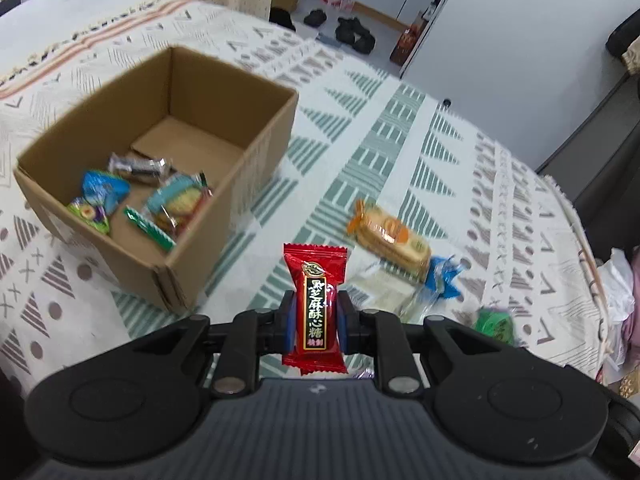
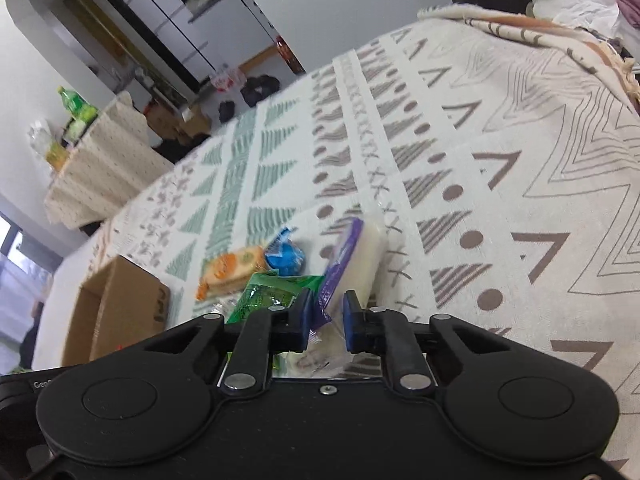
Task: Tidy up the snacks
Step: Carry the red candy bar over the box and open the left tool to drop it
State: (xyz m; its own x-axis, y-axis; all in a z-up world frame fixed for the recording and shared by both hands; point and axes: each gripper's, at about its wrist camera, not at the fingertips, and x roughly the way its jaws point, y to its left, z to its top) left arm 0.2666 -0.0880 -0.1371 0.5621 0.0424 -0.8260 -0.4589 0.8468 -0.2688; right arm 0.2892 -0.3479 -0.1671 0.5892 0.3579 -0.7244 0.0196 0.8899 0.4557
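Observation:
My left gripper (image 1: 315, 314) is shut on a red candy packet (image 1: 315, 304) with gold lettering, held upright above the patterned cloth to the right of an open cardboard box (image 1: 256, 148). The box holds several wrapped snacks (image 1: 176, 200). My right gripper (image 2: 327, 316) is low over the snack pile, its jaws a little apart around the end of a purple and white packet (image 2: 352, 264); a grip cannot be told. A green packet (image 2: 272, 292), an orange cracker pack (image 2: 232, 268) and a blue packet (image 2: 286, 256) lie beside it.
The orange cracker pack (image 1: 390, 240), a blue packet (image 1: 444, 276), a pale packet (image 1: 380, 290) and a green packet (image 1: 494, 322) lie on the cloth (image 1: 400, 140) right of the box. Crumpled plastic (image 1: 618, 300) sits at the right edge. The box (image 2: 120, 312) shows at the left.

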